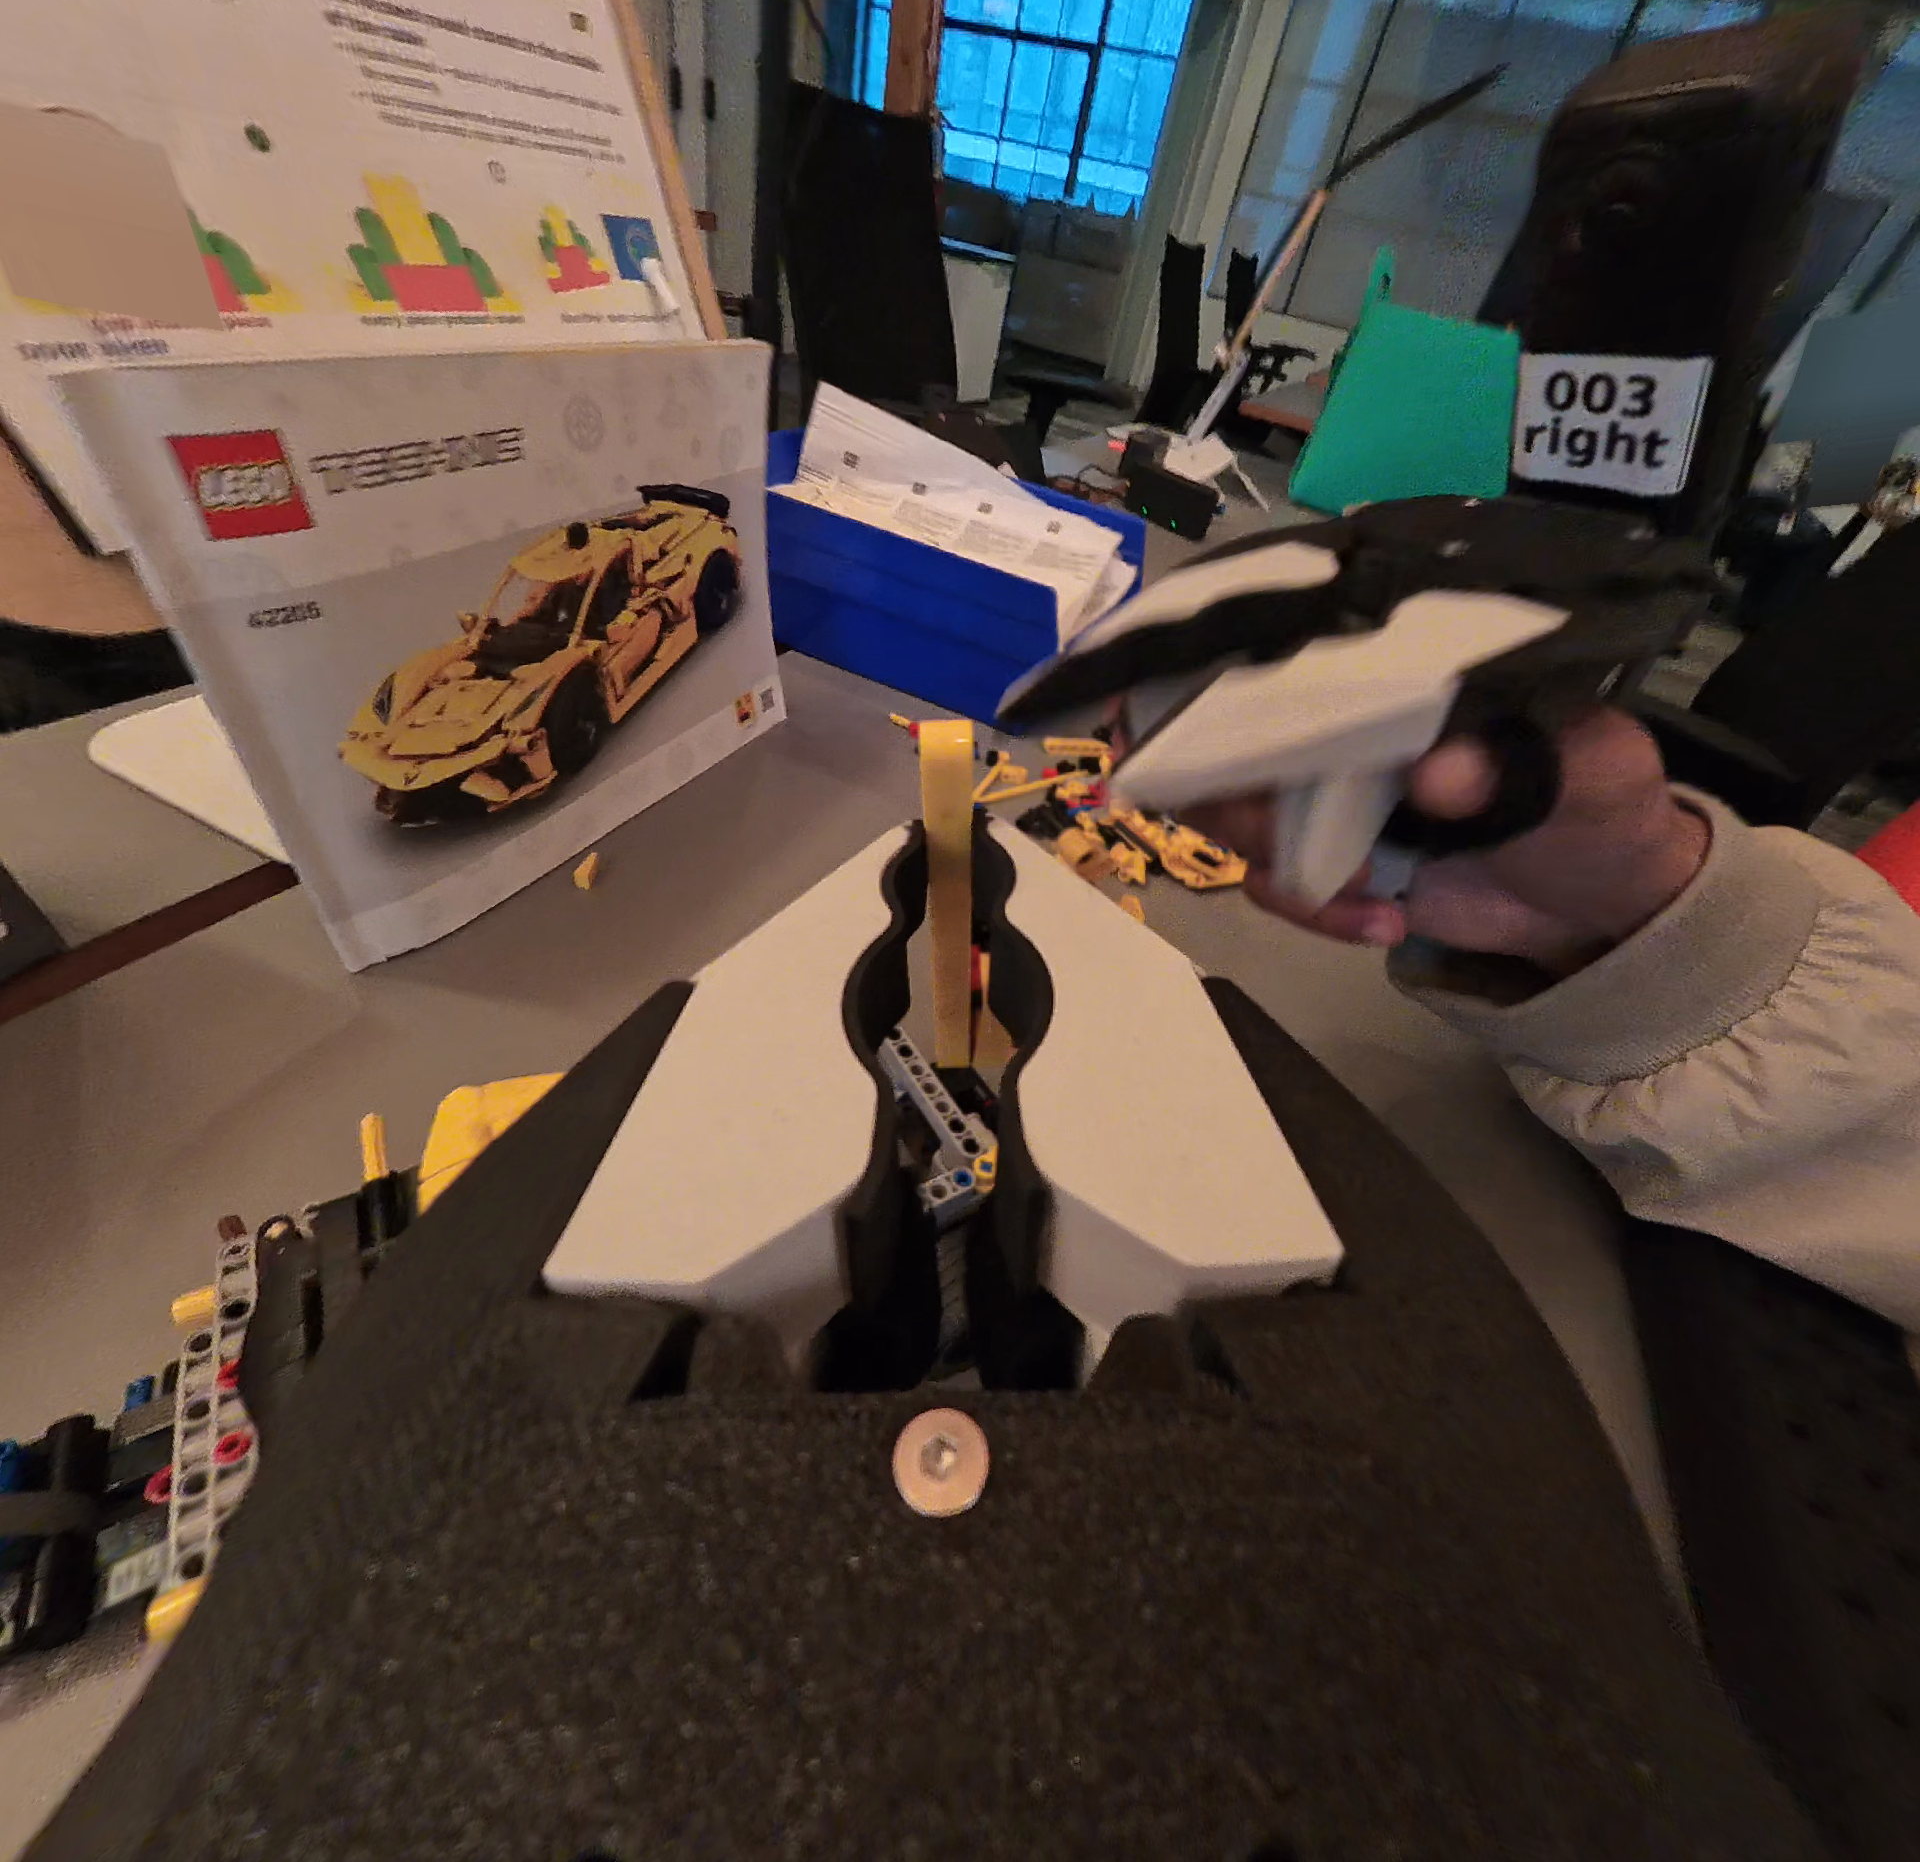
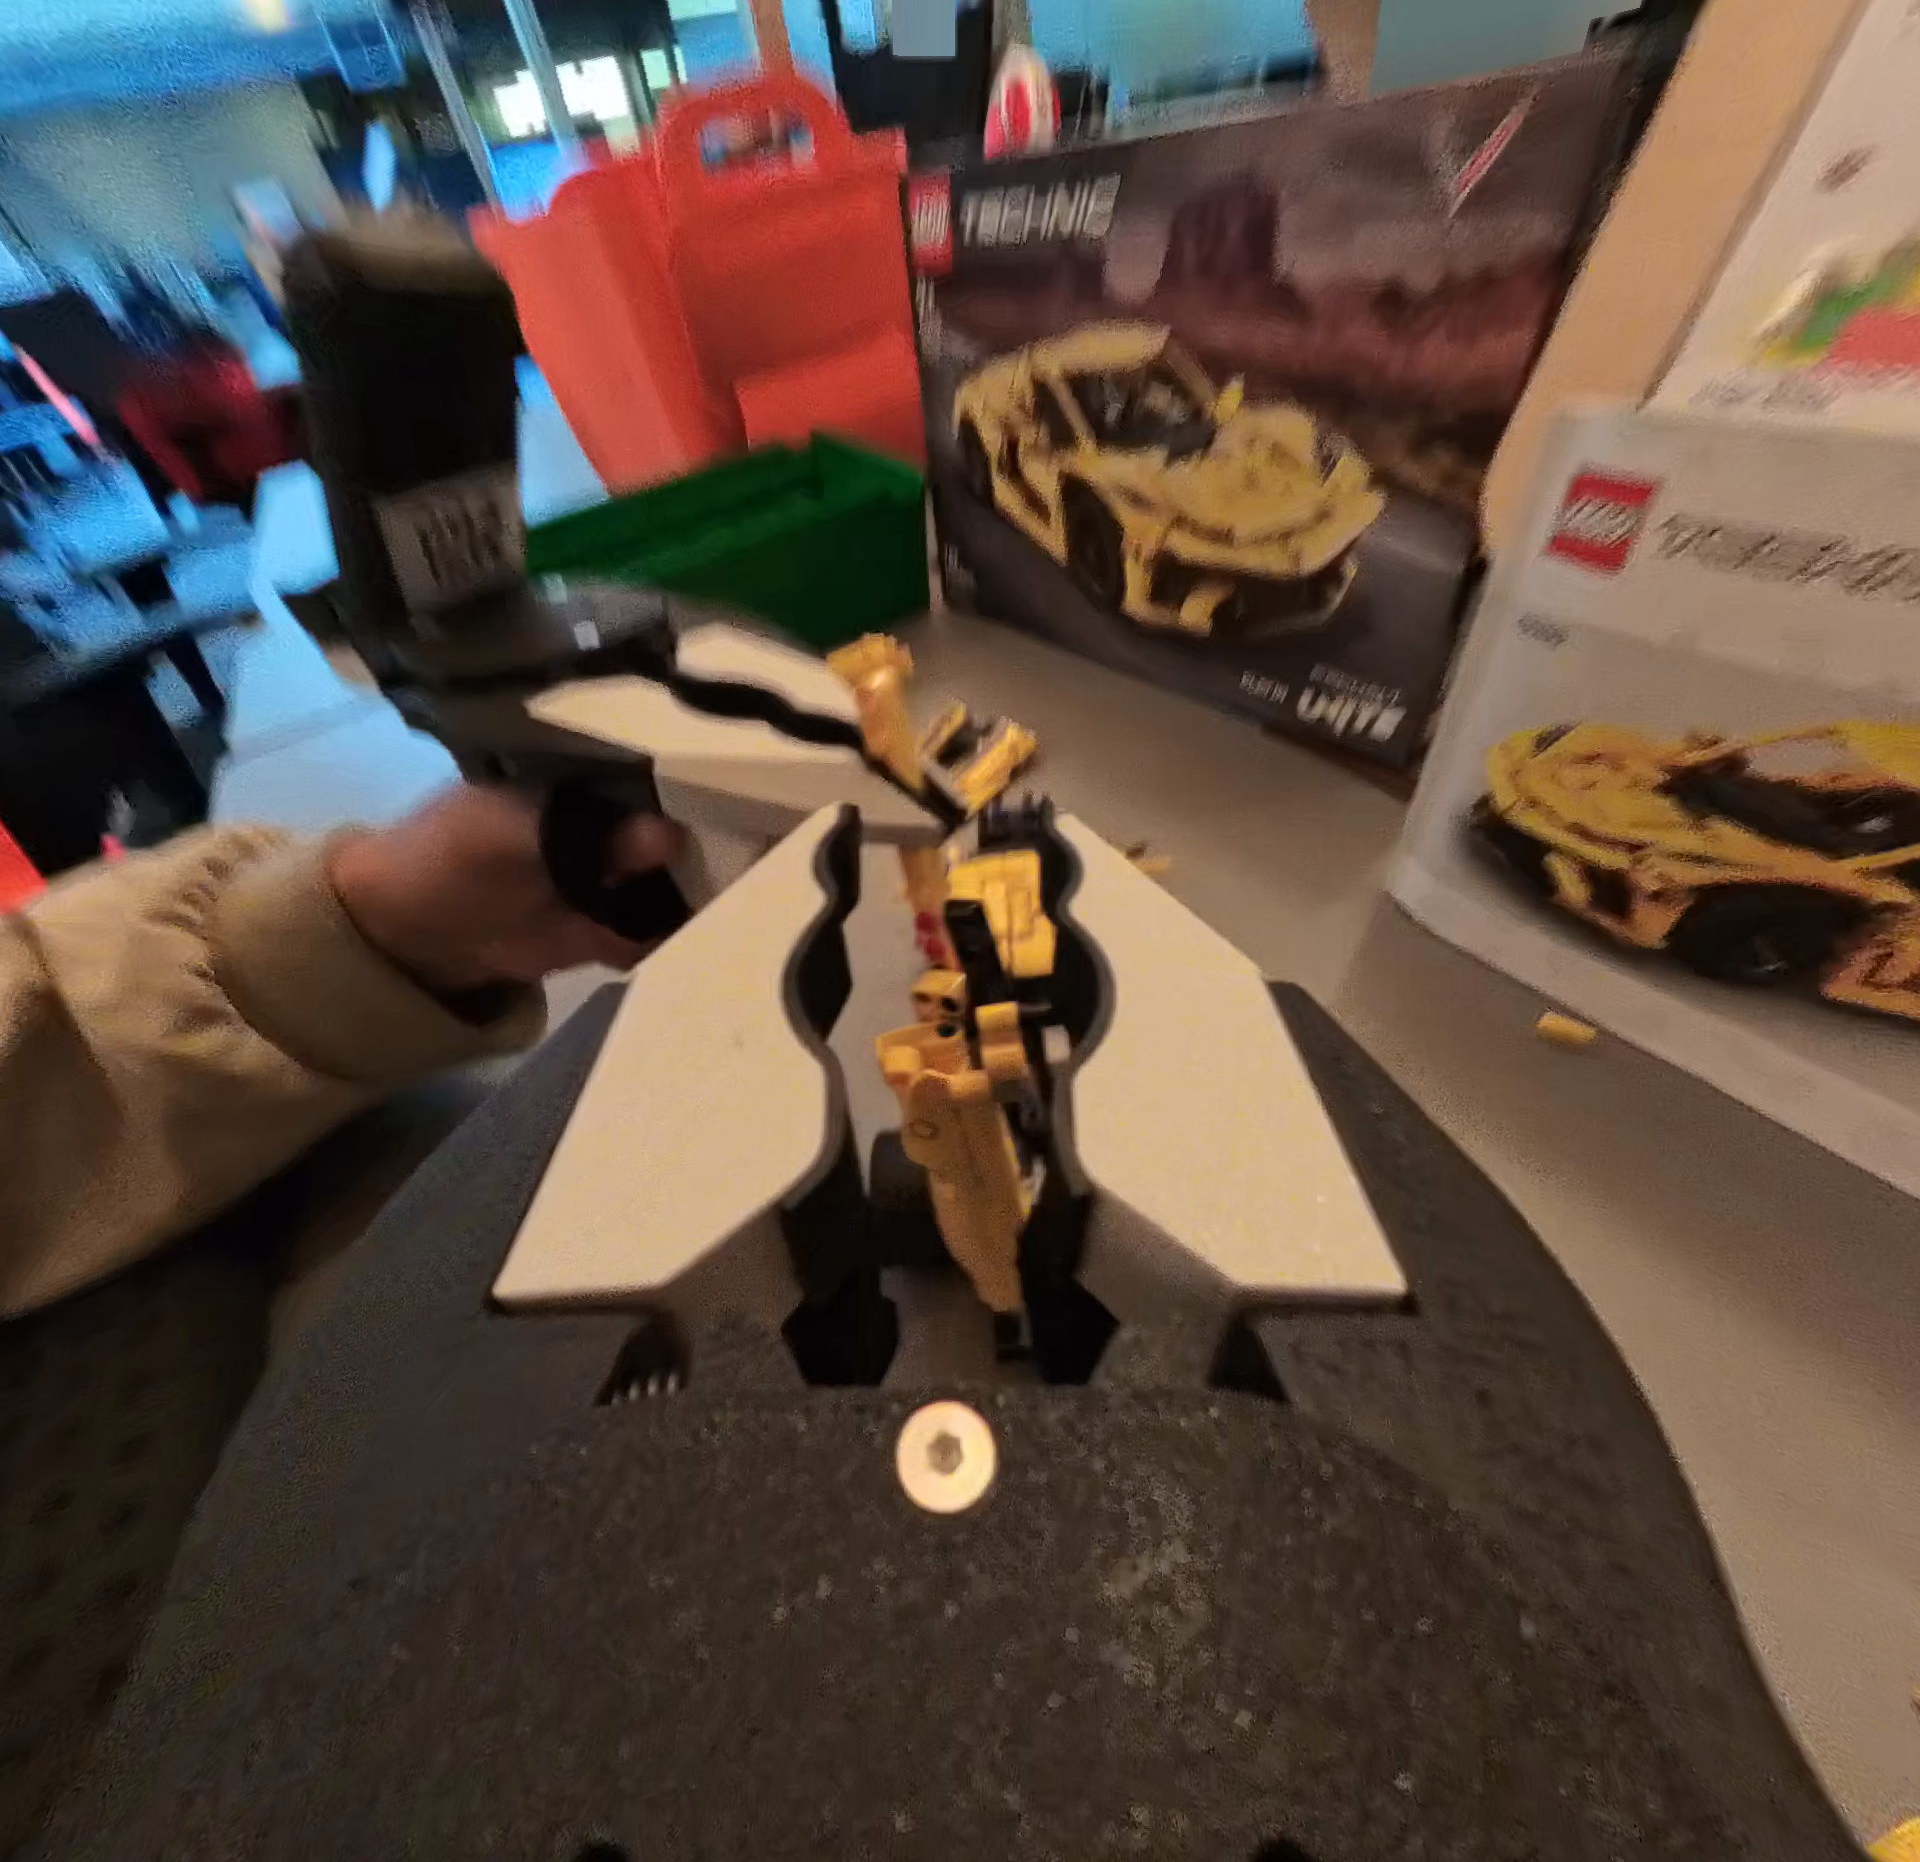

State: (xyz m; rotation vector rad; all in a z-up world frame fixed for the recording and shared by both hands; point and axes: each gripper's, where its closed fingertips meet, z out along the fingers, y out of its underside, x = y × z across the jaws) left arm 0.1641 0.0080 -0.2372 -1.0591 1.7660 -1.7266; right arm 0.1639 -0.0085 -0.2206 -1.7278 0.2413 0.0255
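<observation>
My left gripper (image 1: pixel 948 841) is shut on a flat yellow beam (image 1: pixel 948 908) that stands upright between its jaws and pokes out past the tips. A grey holed beam (image 1: pixel 940 1116) shows in the gap below it. My right gripper (image 2: pixel 951 825) is shut on a yellow and black brick assembly (image 2: pixel 966 1095), with its jaws wider apart. The two grippers point at each other, tips close together above the grey table (image 1: pixel 312 1085). The right gripper (image 1: pixel 1070 742) shows at the right of the left wrist view. The left gripper (image 2: pixel 883 742) shows blurred in the right wrist view.
A pile of loose yellow pieces (image 1: pixel 1143 846) lies under the right gripper. A part-built chassis (image 1: pixel 156 1449) sits at the near left. An instruction booklet (image 1: pixel 468 649), a blue bin of papers (image 1: pixel 904 586), the set's box (image 2: pixel 1226 441), a green bin (image 2: pixel 769 534) and a red bag (image 2: pixel 727 285) ring the table. Both grippers' tips are close together, under 4 cm apart.
</observation>
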